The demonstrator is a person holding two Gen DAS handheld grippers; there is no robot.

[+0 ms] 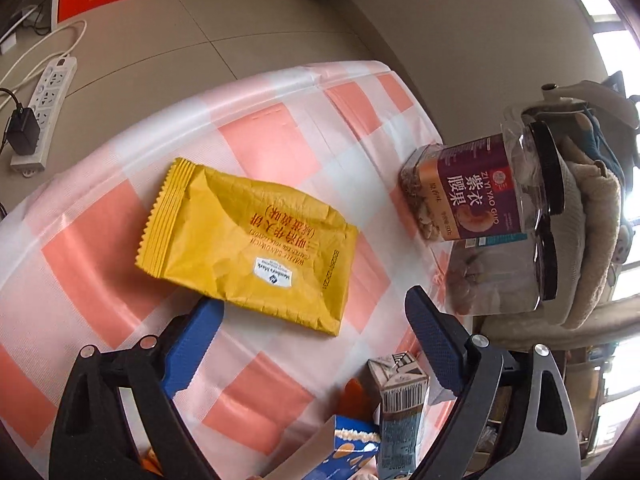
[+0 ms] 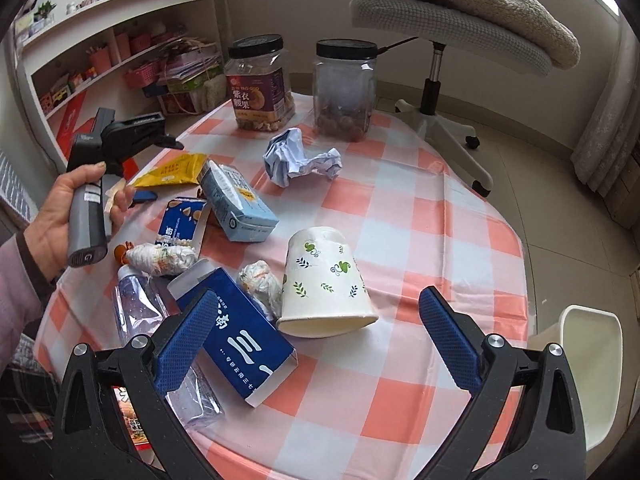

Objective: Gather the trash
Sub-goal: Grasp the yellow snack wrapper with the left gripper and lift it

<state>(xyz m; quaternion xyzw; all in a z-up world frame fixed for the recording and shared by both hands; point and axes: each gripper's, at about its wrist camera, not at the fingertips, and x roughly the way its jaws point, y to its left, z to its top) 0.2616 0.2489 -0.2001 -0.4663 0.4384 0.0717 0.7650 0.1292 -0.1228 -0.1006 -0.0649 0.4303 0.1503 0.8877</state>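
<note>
Right wrist view: my right gripper (image 2: 316, 336) has its fingers spread wide with nothing in them, hanging over the checkered table (image 2: 420, 216). Closest under it are the dark blue carton (image 2: 244, 344) and the tipped-over paper cup (image 2: 326, 284), touching at the cup's rim. Just past those lie a light blue milk carton (image 2: 236, 200) and a crumpled paper ball (image 2: 300, 156), then two black-lidded jars (image 2: 260, 84) at the far edge. From the left wrist, my left gripper (image 1: 316, 344) is also wide and empty, with the yellow snack wrapper (image 1: 248, 240) lying flat on the table just ahead of the fingers, not touching them
</note>
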